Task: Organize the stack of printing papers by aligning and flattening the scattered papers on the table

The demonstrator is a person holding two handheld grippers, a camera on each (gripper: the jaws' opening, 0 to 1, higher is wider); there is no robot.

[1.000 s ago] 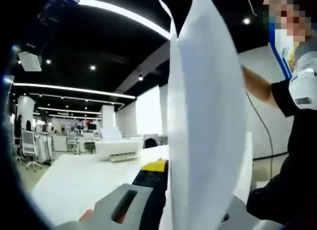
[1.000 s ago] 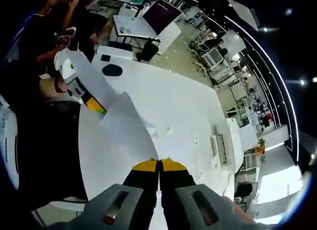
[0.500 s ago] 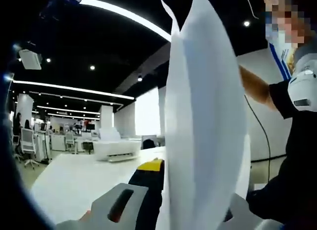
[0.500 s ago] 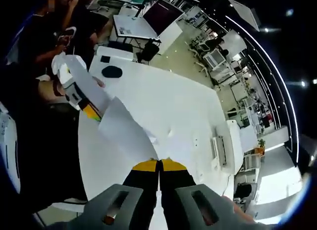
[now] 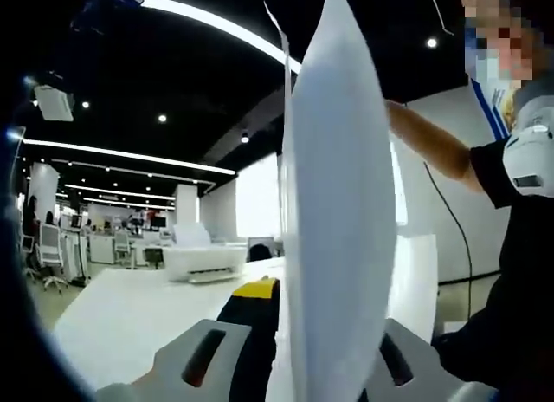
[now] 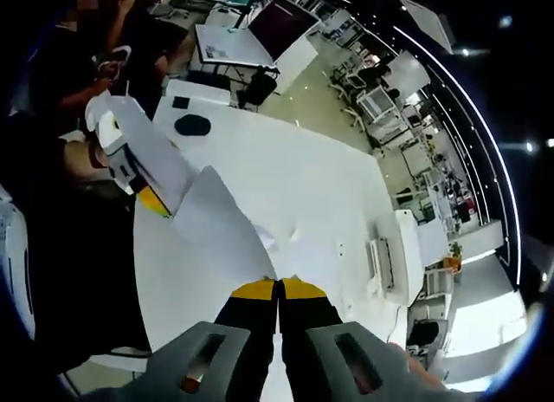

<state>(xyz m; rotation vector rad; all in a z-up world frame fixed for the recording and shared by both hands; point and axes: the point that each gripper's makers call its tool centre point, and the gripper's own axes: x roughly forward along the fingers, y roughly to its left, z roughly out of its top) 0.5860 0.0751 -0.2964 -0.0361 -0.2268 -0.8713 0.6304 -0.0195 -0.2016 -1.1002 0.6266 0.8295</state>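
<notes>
A thin stack of white printing paper sheets [image 6: 221,233] is held up off the long white table [image 6: 320,203], stretched between the two hand-held grippers. In the right gripper view, the right gripper [image 6: 279,291], grey-bodied with black jaws tipped in yellow, has its jaws pressed together on the near corner of the sheets, which rise away from it toward the left gripper [image 6: 151,198] at the far corner. There, white sheets fold over the left gripper's yellow-tipped jaw. In the left gripper view, the same sheets [image 5: 338,211] stand nearly edge-on and upright between the left gripper's [image 5: 290,302] jaws, curving upward; the jaws are clenched on the paper, one yellow-tipped jaw visible on the left of it. On the table lie a white printer [image 6: 394,255] near the far edge, a dark oval pad [image 6: 192,125] and a small black rectangular item [image 6: 180,102]. A person's bare forearm [image 5: 433,146] reaches behind the sheets.
</notes>
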